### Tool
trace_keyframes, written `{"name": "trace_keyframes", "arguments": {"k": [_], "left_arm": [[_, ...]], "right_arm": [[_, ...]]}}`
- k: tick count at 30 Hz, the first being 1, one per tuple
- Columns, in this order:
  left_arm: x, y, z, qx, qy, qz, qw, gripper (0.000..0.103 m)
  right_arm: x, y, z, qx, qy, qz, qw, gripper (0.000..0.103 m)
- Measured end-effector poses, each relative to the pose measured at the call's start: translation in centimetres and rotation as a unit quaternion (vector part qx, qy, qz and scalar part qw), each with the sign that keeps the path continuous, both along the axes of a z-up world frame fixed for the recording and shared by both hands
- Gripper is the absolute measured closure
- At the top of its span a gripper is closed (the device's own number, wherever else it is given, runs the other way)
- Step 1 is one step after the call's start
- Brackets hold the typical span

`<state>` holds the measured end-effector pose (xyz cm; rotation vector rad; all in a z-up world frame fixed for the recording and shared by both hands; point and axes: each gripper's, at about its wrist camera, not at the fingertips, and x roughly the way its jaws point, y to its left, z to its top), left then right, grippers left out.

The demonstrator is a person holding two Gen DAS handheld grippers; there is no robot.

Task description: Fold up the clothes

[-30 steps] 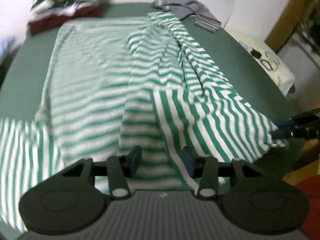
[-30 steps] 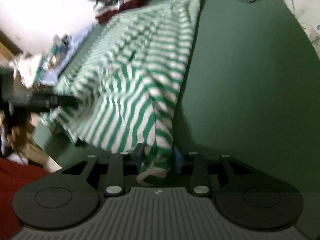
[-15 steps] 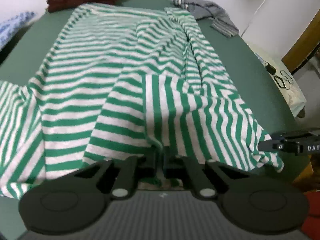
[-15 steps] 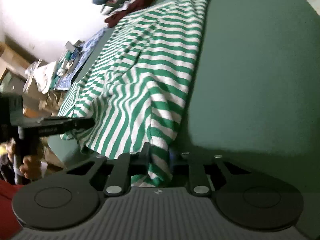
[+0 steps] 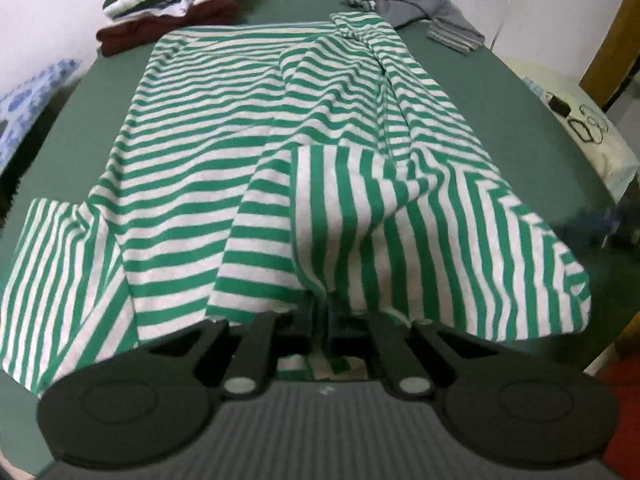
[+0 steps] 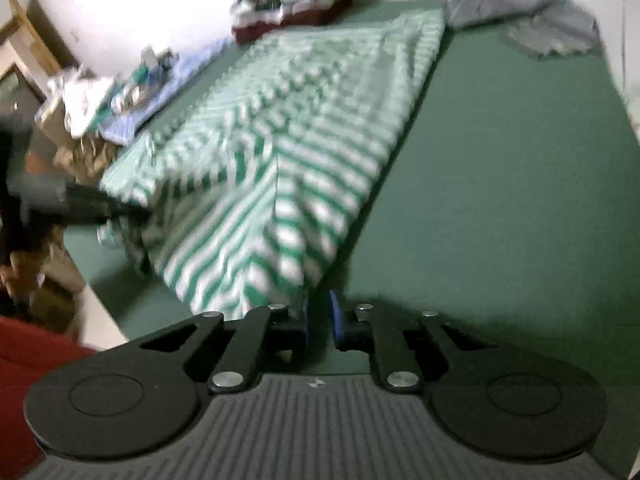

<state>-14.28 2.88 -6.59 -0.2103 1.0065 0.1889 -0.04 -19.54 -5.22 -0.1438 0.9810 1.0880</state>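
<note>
A green-covered table (image 5: 520, 112) fills both views, a white wall behind it. My green-and-white striped shirt (image 5: 248, 160) lies spread across the middle of that table, its near hem folded back toward the collar end. My left gripper (image 5: 320, 312) is clamped on the near edge of the shirt, cloth bunched between the closed fingers, as it was half a second ago. My right gripper (image 6: 318, 316) has let go: its blue-padded fingers (image 6: 335, 316) now stand slightly apart with nothing between them, just beside the shirt's corner, where earlier they pinched that fabric. Beyond the shirt's far end sit a stack of folded clothes (image 5: 168, 4) and a grey garment (image 5: 420, 12), both on the table.
</note>
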Motion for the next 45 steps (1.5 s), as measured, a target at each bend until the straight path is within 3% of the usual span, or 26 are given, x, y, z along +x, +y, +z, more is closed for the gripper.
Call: {"name": "trace_keyframes", "arguments": {"k": [4,8,9,11,15,21,24,27,33,37,41,42,45], "left_arm": [[-0.2,1.1,0.9,0.022,-0.004,0.013,0.9997,0.079],[-0.5,2.1,3.4,0.04,-0.05,0.021,0.9977,0.087],[-0.5,2.2,3.7,0.032,-0.061,0.019,0.9974,0.086],[-0.2,1.8,3.9,0.005,-0.077,0.011,0.9969,0.073],[0.7,0.6,1.4,-0.051,-0.051,-0.007,0.9974,0.075],[0.5,-0.5,-0.4,-0.042,-0.027,-0.008,0.9987,0.071],[0.4,-0.9,-1.1,-0.038,-0.017,-0.008,0.9991,0.07],[0.2,-0.8,-1.2,-0.042,-0.022,-0.013,0.9988,0.069],[-0.3,-0.5,-1.3,-0.052,-0.033,-0.027,0.9977,0.061],[-0.7,-0.3,-1.4,-0.059,-0.041,-0.036,0.9968,0.06],[-1.0,-0.1,-1.5,-0.065,-0.048,-0.045,0.9957,0.06],[-1.1,0.1,-1.4,-0.066,-0.049,-0.053,0.9952,0.06],[-1.8,1.2,-1.1,-0.061,-0.053,-0.094,0.9923,0.06]], "right_arm": [[0.0,2.5,0.9,0.035,0.006,0.028,0.999,0.079],[-1.2,5.0,-0.2,0.004,-0.01,0.076,0.997,0.079],[-1.3,5.2,-0.6,-0.012,-0.018,0.082,0.996,0.079],[-1.4,5.4,-1.4,-0.043,-0.036,0.089,0.994,0.081],[-0.9,5.2,-1.1,-0.056,-0.039,0.102,0.992,0.08],[0.5,7.9,1.0,-0.003,-0.046,0.077,0.996,0.077],[1.1,11.0,0.1,0.01,-0.042,0.085,0.995,0.077],[1.9,13.4,-1.9,-0.008,-0.036,0.082,0.996,0.077],[2.1,12.9,-1.1,0.023,-0.022,0.055,0.998,0.077],[0.7,14.1,0.2,0.051,-0.011,0.085,0.995,0.074],[0.3,17.6,-1.2,0.009,-0.007,0.074,0.997,0.073],[0.3,18.5,-1.6,-0.003,-0.006,0.07,0.997,0.08],[0.8,19.2,-1.6,0.0,0.012,0.008,1.0,0.082]]}}
